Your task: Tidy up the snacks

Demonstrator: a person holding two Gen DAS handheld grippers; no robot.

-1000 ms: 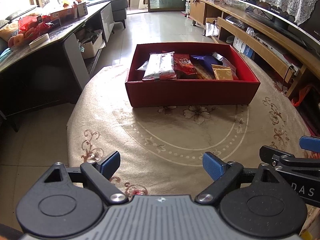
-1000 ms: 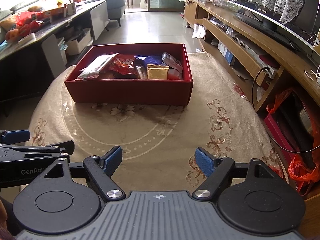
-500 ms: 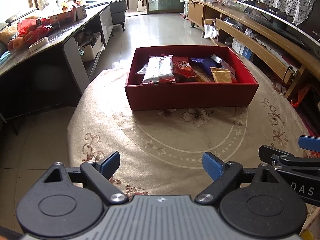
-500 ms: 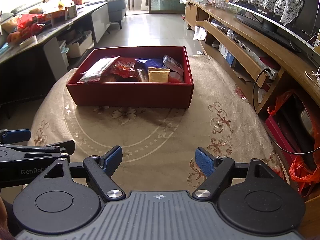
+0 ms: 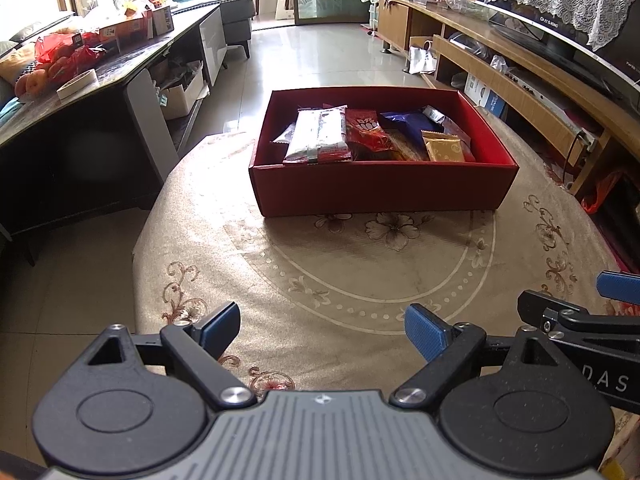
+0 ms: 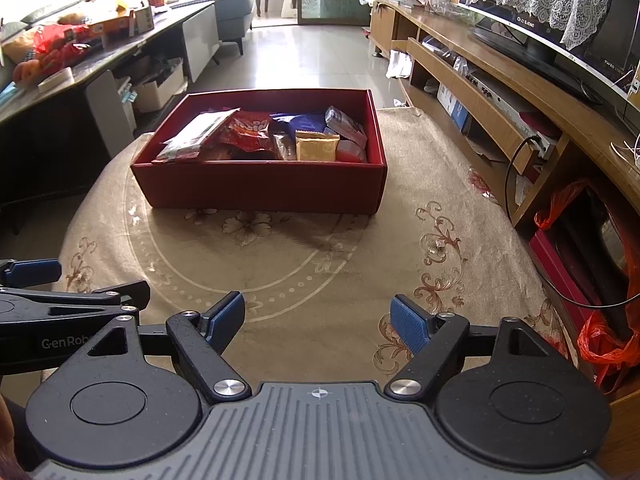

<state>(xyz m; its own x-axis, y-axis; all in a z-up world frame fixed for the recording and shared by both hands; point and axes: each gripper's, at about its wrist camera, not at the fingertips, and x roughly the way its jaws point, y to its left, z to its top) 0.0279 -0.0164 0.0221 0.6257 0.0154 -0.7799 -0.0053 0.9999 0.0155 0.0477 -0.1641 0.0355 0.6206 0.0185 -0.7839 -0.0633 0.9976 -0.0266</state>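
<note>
A red cardboard box stands on a round table with a beige patterned cloth. It holds several snack packets: a white one, a red one, a blue one and a gold one. The box also shows in the right wrist view. My left gripper is open and empty, well short of the box. My right gripper is open and empty, beside the left one.
A dark side table with fruit and boxes stands to the left. A long wooden TV cabinet runs along the right, with red plastic bags near it. Tiled floor lies beyond the table.
Both views have shifted slightly, so the box sits a little lower in the frame. Both grippers stay open and empty.
</note>
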